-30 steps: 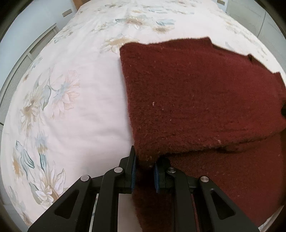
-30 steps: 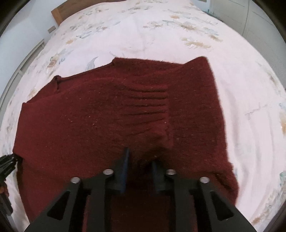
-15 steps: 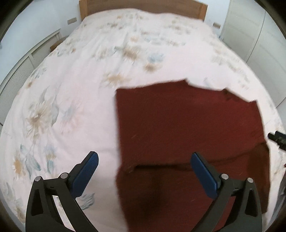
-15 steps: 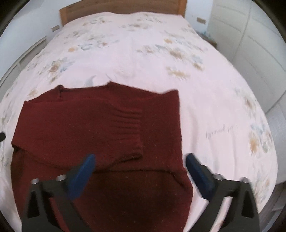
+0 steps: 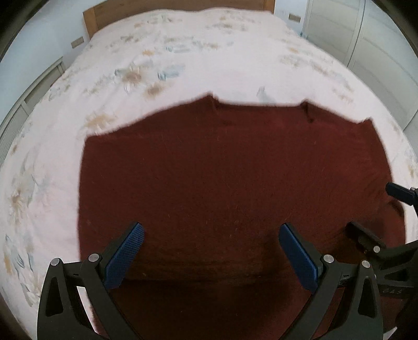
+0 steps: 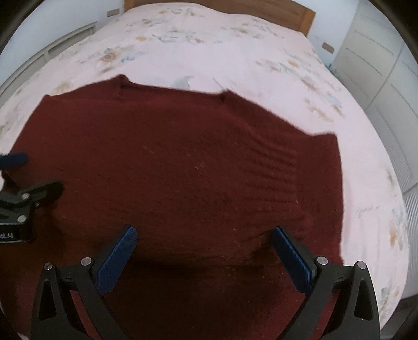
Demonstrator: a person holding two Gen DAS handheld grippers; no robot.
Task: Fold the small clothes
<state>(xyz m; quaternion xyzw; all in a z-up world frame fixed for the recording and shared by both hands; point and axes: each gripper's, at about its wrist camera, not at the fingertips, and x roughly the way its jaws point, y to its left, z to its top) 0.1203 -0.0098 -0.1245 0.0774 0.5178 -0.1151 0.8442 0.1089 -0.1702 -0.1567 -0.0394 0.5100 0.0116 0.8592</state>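
Left wrist view – sweater: the dark red sweater (image 5: 235,170) lies flat on the bed (image 5: 183,52), near its foot edge, neckline toward the headboard (image 5: 177,6). A folded layer ends in a straight edge just ahead of the jaws.

Left wrist view – left gripper: the left gripper (image 5: 211,252) hangs over the near part of the sweater, jaws spread wide, nothing between the blue pads (image 5: 125,259). They've just been opening, and the knit lies loose below them.

Left wrist view – neighbour: the right gripper (image 5: 376,217) pokes in from the right, over the sweater's right side.

Right wrist view – sweater: same sweater (image 6: 169,170), with a ribbed cuff (image 6: 277,172) lying across its right half, so a sleeve looks tucked in already.

Right wrist view – right gripper: the right gripper (image 6: 204,255) is also gaping wide and empty, jaws just opened, above the folded edge.

Right wrist view – neighbour: the left gripper (image 6: 15,180) sits at the left edge; blurry.

Doing it well: probably the fold was just laid and the next one needs a fresh grab. Both grippers should pinch matching corners at the same level, catch every layer, lift evenly, and lay the edge square so that tucked sleeve doesn't slide out.
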